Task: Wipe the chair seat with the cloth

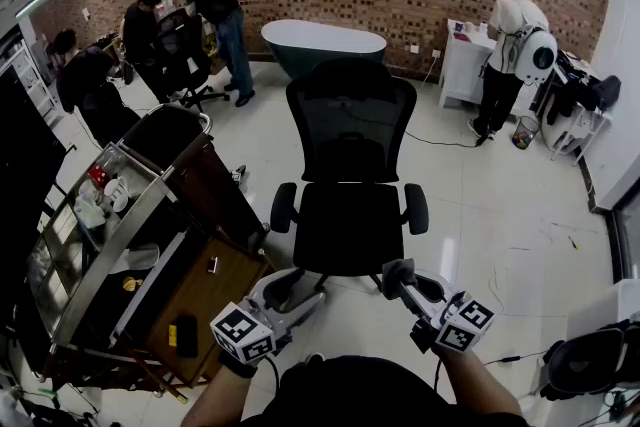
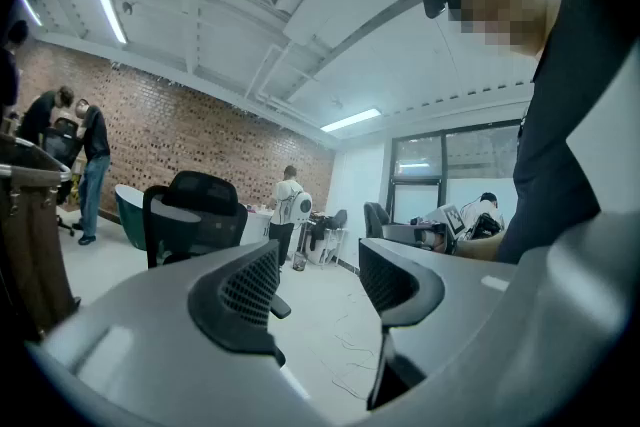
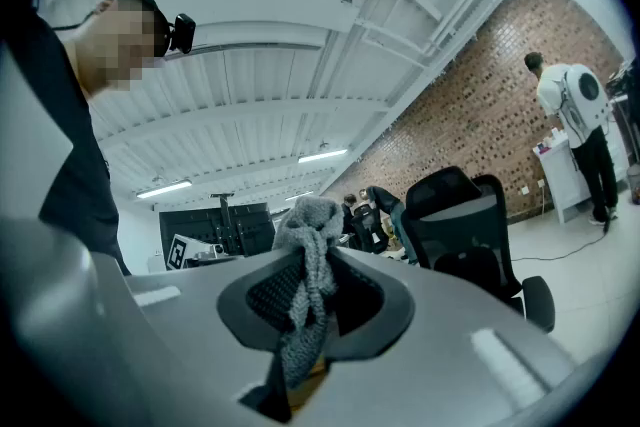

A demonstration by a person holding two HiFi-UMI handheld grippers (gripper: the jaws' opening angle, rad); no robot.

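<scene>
The right gripper (image 1: 402,280) pinches the cloth (image 3: 306,260). The left gripper (image 1: 288,291) is open and empty. The chair (image 1: 349,225) stands just ahead, a cart (image 1: 215,195) beside it.

The chair (image 1: 350,215) stands in the centre of the frame, the cart (image 1: 130,225) at lower left, the tub (image 1: 323,45) behind the chair. At the bottom are the left gripper (image 1: 292,289) and the right gripper (image 1: 402,280), with the cloth (image 3: 308,245) in it.

bunched grey cloth (image 3: 308,265), upright black chair (image 1: 348,227)
</scene>
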